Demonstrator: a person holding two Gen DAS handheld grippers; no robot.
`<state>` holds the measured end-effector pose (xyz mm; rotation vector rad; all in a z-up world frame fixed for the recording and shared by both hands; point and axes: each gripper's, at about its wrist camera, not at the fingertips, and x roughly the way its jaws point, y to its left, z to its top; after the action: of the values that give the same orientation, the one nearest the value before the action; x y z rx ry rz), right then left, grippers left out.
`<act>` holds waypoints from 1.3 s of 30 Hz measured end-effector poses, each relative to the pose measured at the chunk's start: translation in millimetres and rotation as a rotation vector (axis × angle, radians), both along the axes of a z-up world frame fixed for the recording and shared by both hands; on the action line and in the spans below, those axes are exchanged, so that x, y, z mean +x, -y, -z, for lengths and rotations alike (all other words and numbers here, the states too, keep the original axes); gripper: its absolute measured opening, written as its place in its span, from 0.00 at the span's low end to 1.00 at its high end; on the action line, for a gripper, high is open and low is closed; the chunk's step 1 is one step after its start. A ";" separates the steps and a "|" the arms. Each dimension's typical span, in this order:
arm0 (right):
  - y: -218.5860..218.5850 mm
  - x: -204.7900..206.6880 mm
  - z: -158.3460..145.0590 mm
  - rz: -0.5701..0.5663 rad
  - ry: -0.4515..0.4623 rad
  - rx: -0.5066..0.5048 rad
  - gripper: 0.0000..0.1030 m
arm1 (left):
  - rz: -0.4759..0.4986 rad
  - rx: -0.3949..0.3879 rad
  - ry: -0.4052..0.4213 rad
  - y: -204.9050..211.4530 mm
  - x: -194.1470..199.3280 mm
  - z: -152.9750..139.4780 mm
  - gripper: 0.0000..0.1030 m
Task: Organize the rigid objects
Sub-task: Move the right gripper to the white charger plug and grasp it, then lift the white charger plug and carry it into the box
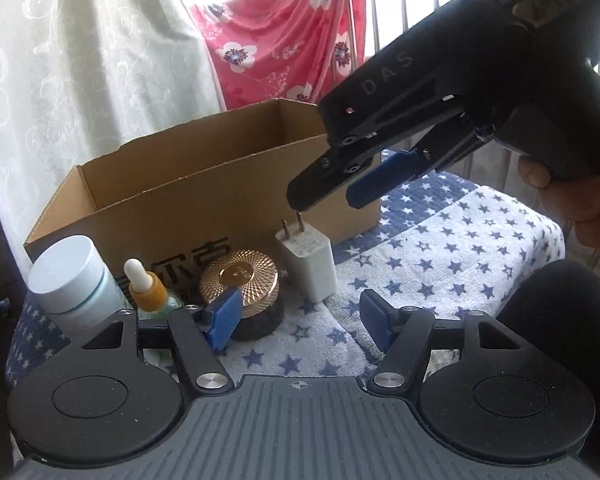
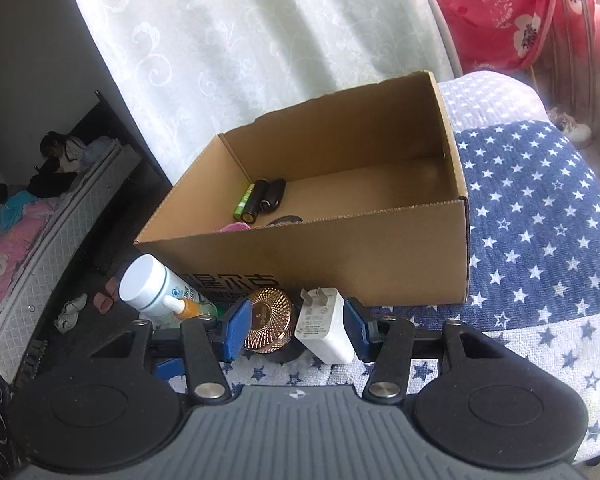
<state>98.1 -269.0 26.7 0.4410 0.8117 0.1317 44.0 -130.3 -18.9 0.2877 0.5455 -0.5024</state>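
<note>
An open cardboard box (image 2: 340, 256) stands on a star-patterned cloth and holds several batteries (image 2: 260, 200) and a pink item (image 2: 232, 227). In front of it stand a white bottle (image 1: 72, 276), a dropper bottle (image 1: 146, 286), a gold-lidded jar (image 1: 240, 280) and a white charger plug (image 1: 308, 260). My left gripper (image 1: 298, 322) is open, low before the jar and the charger, with nothing between its pads. My right gripper (image 1: 330, 198) hangs open just above the charger's prongs. In the right wrist view that gripper (image 2: 296, 328) frames the jar (image 2: 270, 320) and the charger (image 2: 326, 332).
The star cloth (image 1: 460, 248) covers the surface and drops off at its right edge. A pale curtain (image 1: 80, 80) hangs behind the box, and a pink floral cloth (image 1: 284, 40) hangs on metal railings. A hand (image 1: 580, 204) holds the right gripper. Left of the surface are floor and a bed (image 2: 40, 240).
</note>
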 end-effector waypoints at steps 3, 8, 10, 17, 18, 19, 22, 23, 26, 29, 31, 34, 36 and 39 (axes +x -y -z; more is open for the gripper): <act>-5.2 -0.9 11.1 -0.008 -0.047 0.004 0.50 | 0.000 0.022 0.018 15.7 -1.0 14.3 0.55; -14.1 5.9 13.4 -0.019 -0.060 -0.032 0.49 | -0.040 0.052 0.070 25.0 3.6 24.1 0.49; -16.2 9.7 14.3 -0.017 -0.073 -0.049 0.47 | -0.042 0.052 0.075 25.6 5.8 25.9 0.48; -16.8 24.5 22.5 -0.013 -0.129 -0.088 0.43 | -0.064 0.054 0.068 30.2 13.5 29.2 0.36; -16.7 25.3 23.0 -0.011 -0.133 -0.091 0.43 | -0.065 0.049 0.066 30.9 14.5 28.6 0.36; -16.4 26.9 23.9 -0.009 -0.138 -0.093 0.42 | -0.064 0.043 0.061 31.1 15.6 28.0 0.35; -15.1 31.6 26.4 -0.003 -0.153 -0.094 0.41 | -0.067 0.036 0.054 32.2 17.9 27.9 0.34; -14.7 32.5 27.3 -0.002 -0.155 -0.092 0.40 | -0.070 0.036 0.050 32.5 18.8 28.3 0.34; -13.8 35.7 30.6 -0.002 -0.167 -0.087 0.38 | -0.075 0.036 0.039 36.5 24.5 33.7 0.32; -14.1 37.1 34.0 -0.004 -0.170 -0.083 0.38 | -0.078 0.040 0.044 38.5 24.4 34.6 0.32; -13.9 36.4 34.0 -0.001 -0.169 -0.080 0.37 | -0.082 0.033 0.043 37.5 23.8 34.7 0.32; -14.4 33.1 33.1 0.009 -0.164 -0.079 0.37 | -0.083 0.033 0.046 36.7 20.7 34.0 0.30; -15.0 29.2 31.2 0.013 -0.160 -0.083 0.36 | -0.078 0.032 0.052 36.1 16.6 32.6 0.30; -16.9 19.2 25.0 0.018 -0.146 -0.091 0.35 | -0.067 0.029 0.073 34.8 6.4 27.5 0.29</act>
<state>117.3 -252.2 1.7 0.3749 0.9531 0.0457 50.4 -165.1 -46.4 0.3134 0.4906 -0.4174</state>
